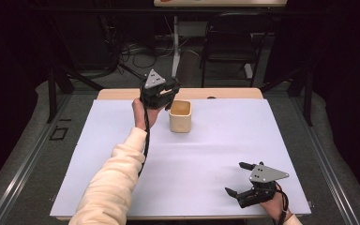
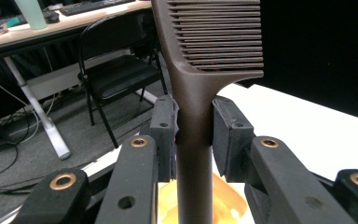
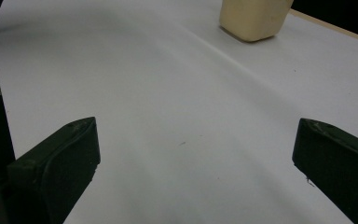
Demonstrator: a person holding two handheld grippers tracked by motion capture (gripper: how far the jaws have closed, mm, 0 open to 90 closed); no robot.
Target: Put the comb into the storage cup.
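Comb point(image 2: 200, 93) in left claw point(image 2: 193, 135), unmarked

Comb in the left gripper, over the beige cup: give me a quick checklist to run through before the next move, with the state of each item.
1. Grip on the comb: ok. The left gripper has its fingers pressed on both sides of the handle.
2. Comb upright: ok. In the left gripper view the handle runs straight up, teeth end on top.
3. Handle over the cup: ok, roughly. The cup's yellowish inside shows right under the handle.
4. Handle tip inside the cup: cannot tell. The lower end is hidden.
5. Cup standing and open: ok. It is upright on the white sheet.
6. Right gripper out of the way: ok. It is open, near the table's near edge.
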